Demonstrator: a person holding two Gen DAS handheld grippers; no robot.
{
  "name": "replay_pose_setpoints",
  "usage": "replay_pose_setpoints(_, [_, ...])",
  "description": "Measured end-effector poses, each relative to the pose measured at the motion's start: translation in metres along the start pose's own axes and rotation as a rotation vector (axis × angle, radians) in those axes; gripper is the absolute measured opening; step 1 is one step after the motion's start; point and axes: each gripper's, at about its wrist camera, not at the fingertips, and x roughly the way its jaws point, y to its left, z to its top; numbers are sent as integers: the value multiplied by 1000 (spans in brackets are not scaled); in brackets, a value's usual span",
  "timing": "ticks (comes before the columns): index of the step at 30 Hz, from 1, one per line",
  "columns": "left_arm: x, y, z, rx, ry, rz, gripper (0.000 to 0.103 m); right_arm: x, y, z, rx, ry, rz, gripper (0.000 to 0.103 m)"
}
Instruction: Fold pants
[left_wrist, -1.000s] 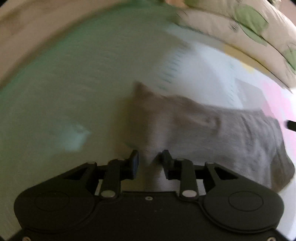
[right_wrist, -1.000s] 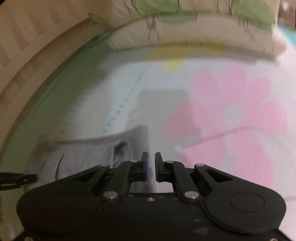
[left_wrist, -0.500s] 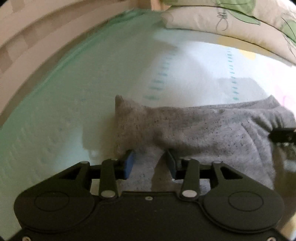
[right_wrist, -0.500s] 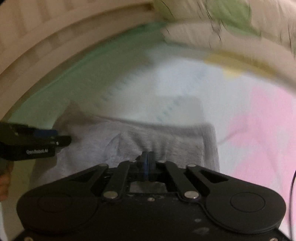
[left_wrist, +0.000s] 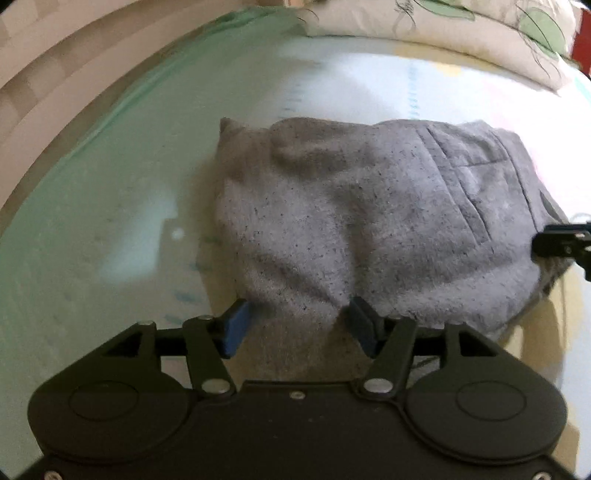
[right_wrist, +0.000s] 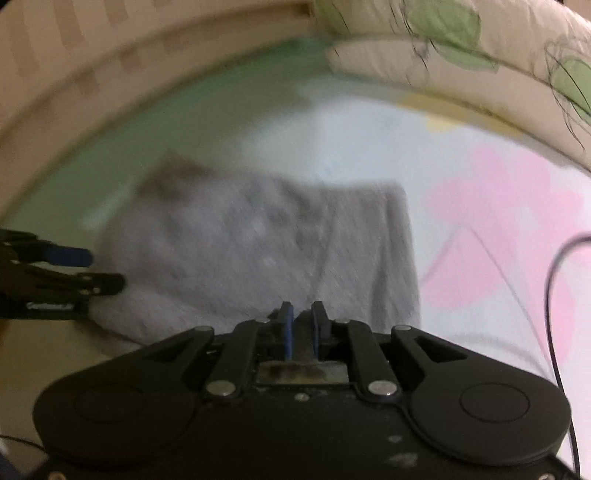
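The grey pants (left_wrist: 369, 221) lie folded in a thick bundle on the bed sheet (left_wrist: 110, 184), with a back pocket facing up at the right. My left gripper (left_wrist: 298, 325) is at the bundle's near edge. Its jaws are opening wide, and a lobe of grey fabric sits loose between the blue pads. My right gripper (right_wrist: 302, 325) is at the near edge of the pants (right_wrist: 258, 251), which are blurred in that view. Its jaws are opening by a narrow gap with a bit of fabric in it. Each gripper also shows in the other's view: the right gripper (left_wrist: 561, 240) and the left gripper (right_wrist: 92, 269).
Cream pillows (left_wrist: 443, 22) with green leaf prints line the far side of the bed, also seen as pillows (right_wrist: 461, 55). A beige striped headboard (left_wrist: 55, 74) curves round the left. A thin black cable (right_wrist: 550, 295) hangs at the right over the pink flower print.
The pants went from a narrow strip to a broad folded bundle with the pocket on top. My left jaws spread wider. The right jaws shut on the fabric, then parted a little.
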Motion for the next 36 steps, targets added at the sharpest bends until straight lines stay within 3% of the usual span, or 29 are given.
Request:
replay_pose_setpoints(4, [-14, -7, 14, 71, -22, 71, 65, -25, -3, 7, 96, -25, 11, 17])
replay_pose_setpoints(7, [-35, -3, 27, 56, -67, 131, 65, -50, 2, 13, 126, -66, 19, 18])
replay_pose_setpoints(13, [-84, 15, 42, -60, -102, 105, 65, -95, 14, 20, 153, -106, -11, 23])
replay_pose_setpoints(19, [-122, 13, 22, -99, -112, 97, 65, -130, 35, 8, 143, -132, -64, 26])
replay_pose_setpoints(22, [-137, 13, 16, -122, -109, 80, 65, -139, 42, -2, 169, -127, -46, 26])
replay_pose_setpoints(36, [-155, -13, -5, -157, -156, 95, 67, -151, 55, -26, 202, -117, -51, 26])
